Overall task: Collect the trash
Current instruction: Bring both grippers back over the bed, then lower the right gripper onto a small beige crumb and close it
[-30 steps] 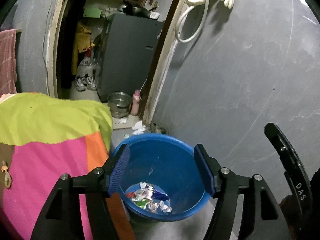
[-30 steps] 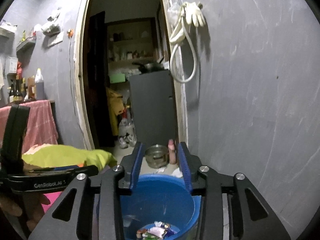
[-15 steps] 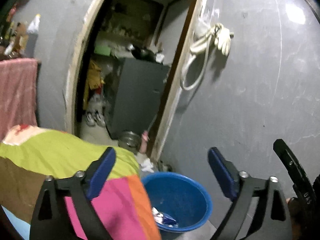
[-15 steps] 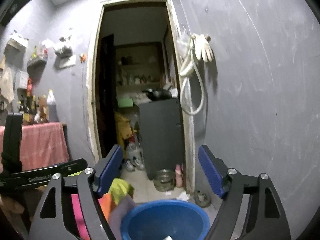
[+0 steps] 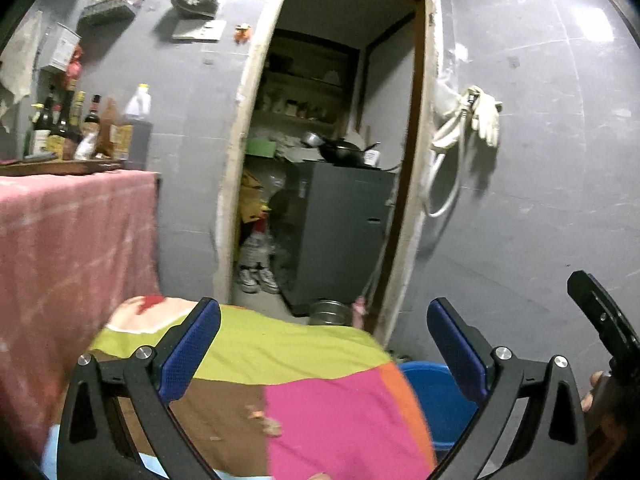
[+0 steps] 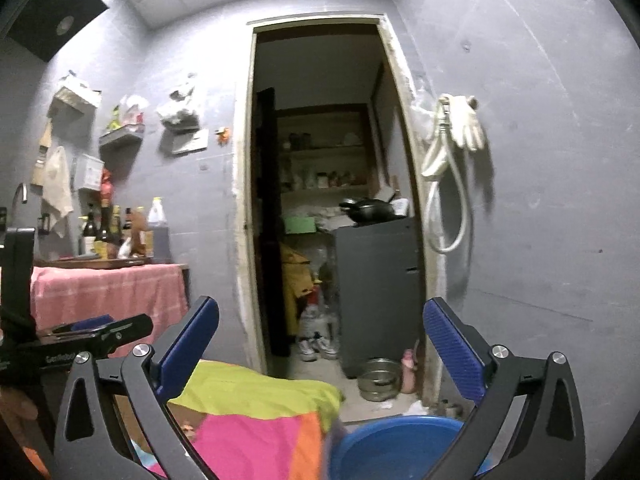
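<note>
Little lettering reads clearly here. From my right wrist view, white print on the black body of my left gripper (image 6: 132, 326), at the near left, starts with "GenRobo" before my own finger frame cuts it off. The labels on the bottles (image 6: 105, 232) standing on the far left table are too small and blurred to read.

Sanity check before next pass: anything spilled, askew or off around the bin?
One thing: white scraps lie on the floor beside the metal bowl at the doorway, outside the blue bin. The bin stands upright. Both tongs, left and right, are wide open and empty.
</note>
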